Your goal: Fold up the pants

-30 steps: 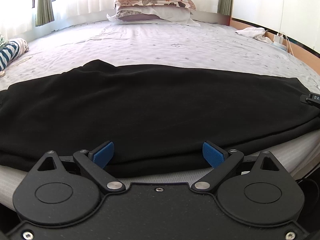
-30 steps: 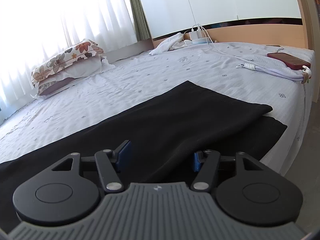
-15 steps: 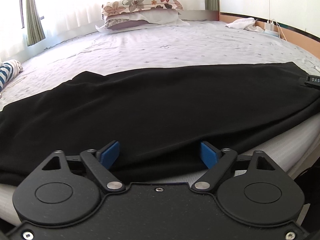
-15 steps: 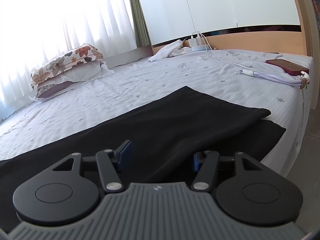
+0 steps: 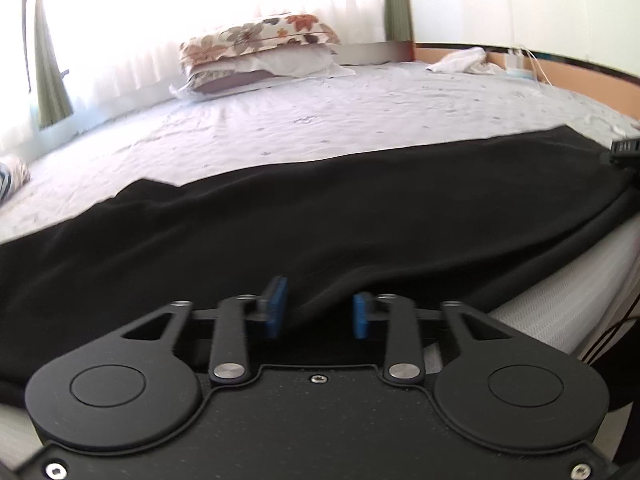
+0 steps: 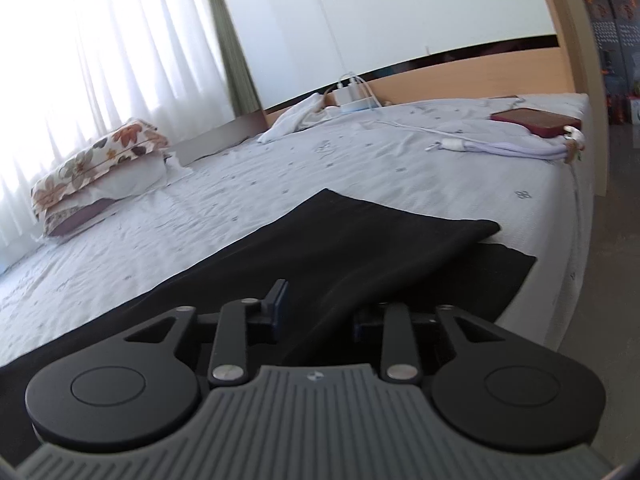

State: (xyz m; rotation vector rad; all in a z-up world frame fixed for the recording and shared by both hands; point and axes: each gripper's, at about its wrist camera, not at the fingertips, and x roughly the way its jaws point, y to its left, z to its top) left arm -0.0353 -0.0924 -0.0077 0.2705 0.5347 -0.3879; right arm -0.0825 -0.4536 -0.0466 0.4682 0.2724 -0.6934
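While the black fabric pants (image 5: 320, 220) lie spread along the near edge of the bed with the pale patterned sheet (image 5: 340, 120), filling the middle band of the left wrist view, the left gripper (image 5: 318, 307) sits low at the bottom centre with its blue pads either side of a raised ridge of the cloth. Its jaws are closing, the fabric between them, though a gap still shows and the pads do not visibly press yet. In the right wrist view the pants (image 6: 360, 248) run from the lower left to the centre right of the frame, one layer lying over another near the mattress corner. The right gripper (image 6: 318, 312) is at the bottom centre, its jaws closing too, with a fold of black cloth rising between them; whether its pads already pinch I cannot tell.

A small dark label (image 5: 626, 147) at the right edge of the left view carries pale lettering too blurred to read. A floral pillow (image 5: 260, 36) lies at the upper centre there. A dark red phone (image 6: 536, 120) lies at the upper right of the right view, near a white cable (image 6: 496, 147).
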